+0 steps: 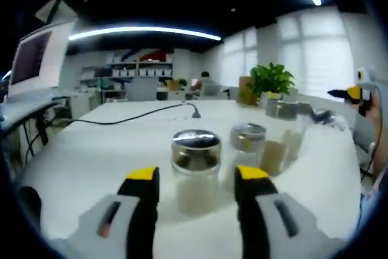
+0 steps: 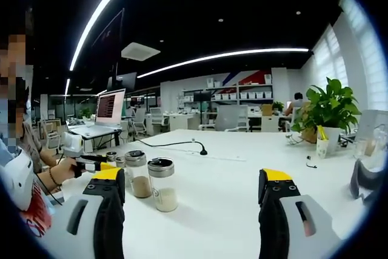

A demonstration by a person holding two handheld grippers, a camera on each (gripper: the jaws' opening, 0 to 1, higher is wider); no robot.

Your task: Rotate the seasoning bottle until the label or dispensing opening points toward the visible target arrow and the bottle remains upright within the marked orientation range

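A clear seasoning bottle (image 1: 195, 153) with a shiny metal lid and pale powder stands upright on the white table (image 1: 91, 156). My left gripper (image 1: 197, 175) is open, one yellow-tipped jaw on each side of the bottle, with small gaps showing. A second lidded bottle (image 1: 247, 144) stands just behind it to the right, and more jars (image 1: 285, 131) follow. In the right gripper view the same bottles (image 2: 162, 184) (image 2: 138, 174) stand at the left. My right gripper (image 2: 193, 179) hangs open over bare table. A hand (image 2: 63, 169) holds the left gripper (image 2: 97, 165) beside the bottles.
A black cable (image 2: 176, 144) runs across the table's middle. A potted plant (image 2: 328, 108) and a cup (image 2: 331, 139) stand at the far right, a laptop (image 2: 109, 108) on a desk at the left. Office shelves and chairs lie beyond.
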